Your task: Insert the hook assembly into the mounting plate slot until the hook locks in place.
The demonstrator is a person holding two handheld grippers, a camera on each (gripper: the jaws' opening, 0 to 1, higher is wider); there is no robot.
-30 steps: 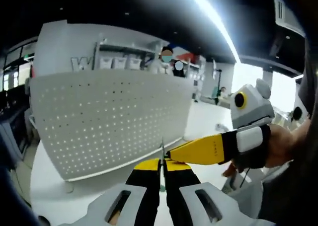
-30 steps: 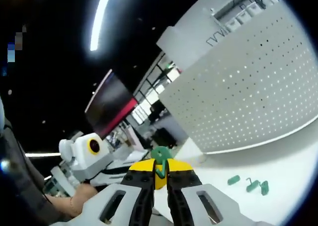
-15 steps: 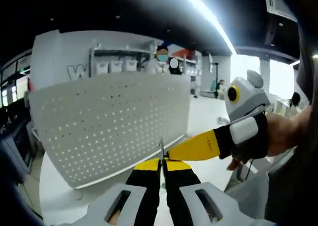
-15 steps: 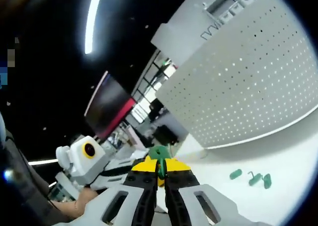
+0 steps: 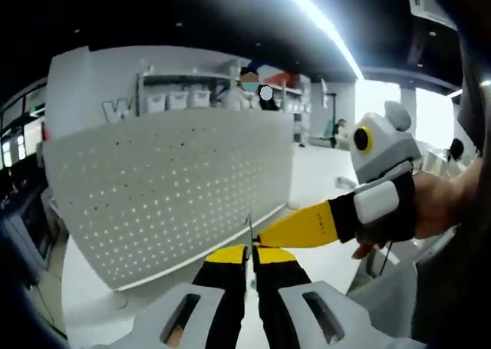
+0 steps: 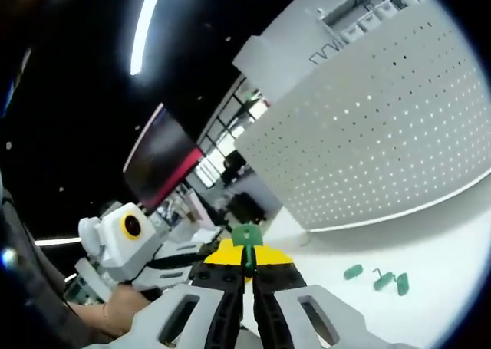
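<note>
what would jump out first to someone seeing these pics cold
The big white perforated panel stands upright on the white table and takes up much of both views. In the left gripper view, the left gripper pinches a thin metal piece, with the right gripper's yellow tip meeting it from the right. In the right gripper view, the right gripper clamps a green hook part, and loose green pieces lie on the table to its right.
</note>
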